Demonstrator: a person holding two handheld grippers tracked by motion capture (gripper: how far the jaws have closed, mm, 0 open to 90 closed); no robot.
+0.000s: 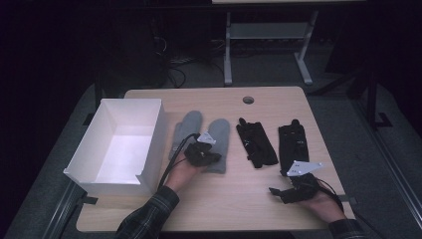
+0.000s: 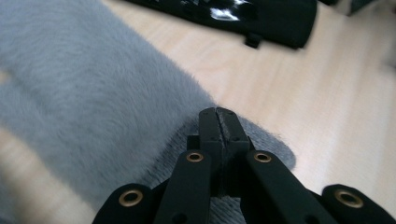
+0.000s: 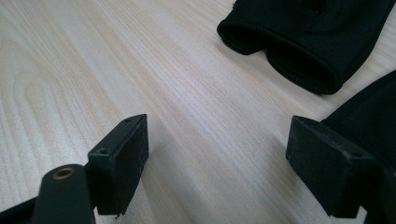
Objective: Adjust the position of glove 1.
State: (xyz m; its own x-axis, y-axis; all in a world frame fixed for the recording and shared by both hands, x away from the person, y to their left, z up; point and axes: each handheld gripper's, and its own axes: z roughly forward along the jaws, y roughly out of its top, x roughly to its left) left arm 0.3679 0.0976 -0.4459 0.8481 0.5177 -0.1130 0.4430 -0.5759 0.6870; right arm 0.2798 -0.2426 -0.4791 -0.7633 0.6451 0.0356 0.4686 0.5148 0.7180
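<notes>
grey mitten [image 2: 93,107] lies under the closed left tool [image 2: 218,116].

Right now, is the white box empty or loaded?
Empty. The white box shows a bare floor in the high view; both grey mittens and black gloves lie on the table.

light wood table [image 1: 259,199] with a white box [image 1: 119,144] at one end; next to it two grey mittens [image 1: 201,139], then two black gloves [image 1: 276,142] further along
</notes>
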